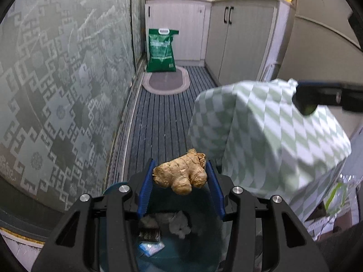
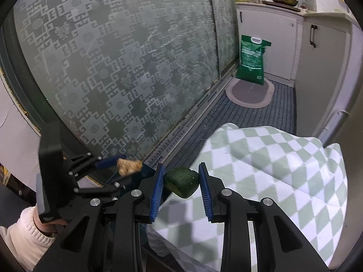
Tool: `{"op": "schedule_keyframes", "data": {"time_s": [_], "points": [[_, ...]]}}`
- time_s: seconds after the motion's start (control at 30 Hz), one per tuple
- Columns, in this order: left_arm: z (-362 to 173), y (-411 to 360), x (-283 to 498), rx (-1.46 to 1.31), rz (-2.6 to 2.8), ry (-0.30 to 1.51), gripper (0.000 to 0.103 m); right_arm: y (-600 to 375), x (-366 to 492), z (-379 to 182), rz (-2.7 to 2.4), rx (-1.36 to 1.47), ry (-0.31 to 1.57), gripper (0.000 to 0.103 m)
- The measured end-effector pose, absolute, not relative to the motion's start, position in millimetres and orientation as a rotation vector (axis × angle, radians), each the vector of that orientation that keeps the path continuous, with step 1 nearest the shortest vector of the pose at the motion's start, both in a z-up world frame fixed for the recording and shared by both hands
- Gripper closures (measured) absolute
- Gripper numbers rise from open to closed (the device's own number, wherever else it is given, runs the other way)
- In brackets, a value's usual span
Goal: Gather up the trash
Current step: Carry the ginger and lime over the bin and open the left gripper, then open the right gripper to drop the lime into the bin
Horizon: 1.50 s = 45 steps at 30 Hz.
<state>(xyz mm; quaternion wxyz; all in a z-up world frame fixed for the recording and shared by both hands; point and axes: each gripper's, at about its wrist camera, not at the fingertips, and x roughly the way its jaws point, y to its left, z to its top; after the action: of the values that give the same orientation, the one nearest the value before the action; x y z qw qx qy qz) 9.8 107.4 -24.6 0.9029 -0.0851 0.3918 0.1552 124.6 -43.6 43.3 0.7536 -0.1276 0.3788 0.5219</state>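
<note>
Clamping a knobbly piece of ginger (image 1: 181, 175) between their blue pads, the left tongs (image 1: 180, 176) hang over a dark bin (image 1: 181, 249) whose inside shows grey crumpled waste and a small light blue packet (image 1: 151, 248). The ginger sits crosswise, pressed by a pad at each end, directly above the bin's opening.

The right tongs (image 2: 181, 182) are clenched on a dark green lump (image 2: 181, 182), rough skinned and rounded, perhaps an avocado, though I cannot tell for sure. This lump is held just above a green and white checked cloth (image 2: 272, 181) that drapes over something bulky to the right of the bin. In the left wrist view the same cloth (image 1: 261, 136) fills the right side, with the right tongs reaching in over its top edge.

From the right wrist view the left tongs and the ginger (image 2: 129, 166) appear to the left, near the patterned frosted sliding door (image 2: 124, 68).

Farther down the striped floor mat (image 1: 158, 117) lies an oval rug (image 1: 166, 83), and a green sack (image 1: 161, 51) stands upright against the white cabinets (image 1: 179, 27).
</note>
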Motion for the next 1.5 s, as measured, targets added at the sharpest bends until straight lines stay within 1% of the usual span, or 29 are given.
{"op": "schedule_keyframes", "data": {"time_s": [0.43, 0.5, 0.6, 0.73, 0.8, 0.83, 0.93, 1.13, 1.2, 1.3, 1.33, 1.4, 1.5], "points": [[-72.6, 131.9, -14.0, -0.179, 0.297, 1.012, 0.054, 3.9, 97.1, 32.9, 1.209, -0.339, 0.863, 0.072], [-76.0, 133.8, -17.4, -0.173, 0.289, 1.020, 0.048, 13.7, 91.4, 29.1, 1.218, -0.357, 0.874, 0.072], [-77.1, 138.1, -23.3, -0.163, 0.286, 1.017, 0.047, 24.5, 85.5, 22.4, 1.225, -0.382, 0.893, 0.072], [-74.6, 147.8, -30.3, -0.180, 0.294, 1.000, 0.060, 38.0, 79.0, 10.2, 1.234, -0.413, 0.928, 0.072], [-72.1, 153.2, -34.1, -0.187, 0.301, 0.983, 0.064, 46.2, 74.3, 2.9, 1.240, -0.434, 0.947, 0.072], [-70.3, 155.9, -37.0, -0.193, 0.302, 0.971, 0.068, 50.2, 72.2, -0.7, 1.241, -0.444, 0.956, 0.072], [-66.4, 160.3, -41.5, -0.199, 0.305, 0.949, 0.073, 60.2, 67.2, -10.8, 1.247, -0.470, 0.985, 0.072], [-54.8, 168.3, -52.1, -0.214, 0.314, 0.883, 0.081, 75.4, 56.5, -33.3, 1.261, -0.533, 1.054, 0.072], [-53.2, 172.0, -54.6, -0.223, 0.313, 0.873, 0.081, 78.8, 53.8, -39.9, 1.268, -0.550, 1.075, 0.072], [-52.1, 174.7, -58.1, -0.228, 0.318, 0.864, 0.084, 82.7, 49.8, -49.9, 1.280, -0.576, 1.112, 0.071], [-51.4, 175.6, -59.3, -0.231, 0.318, 0.861, 0.085, 84.3, 49.0, -53.0, 1.279, -0.583, 1.125, 0.071], [-50.5, 177.5, -61.4, -0.237, 0.315, 0.856, 0.085, 85.4, 47.2, -59.3, 1.284, -0.594, 1.155, 0.066], [-48.2, 177.2, -62.6, -0.239, 0.313, 0.844, 0.085, 84.5, 46.4, -58.1, 1.279, -0.592, 1.148, 0.065]]}}
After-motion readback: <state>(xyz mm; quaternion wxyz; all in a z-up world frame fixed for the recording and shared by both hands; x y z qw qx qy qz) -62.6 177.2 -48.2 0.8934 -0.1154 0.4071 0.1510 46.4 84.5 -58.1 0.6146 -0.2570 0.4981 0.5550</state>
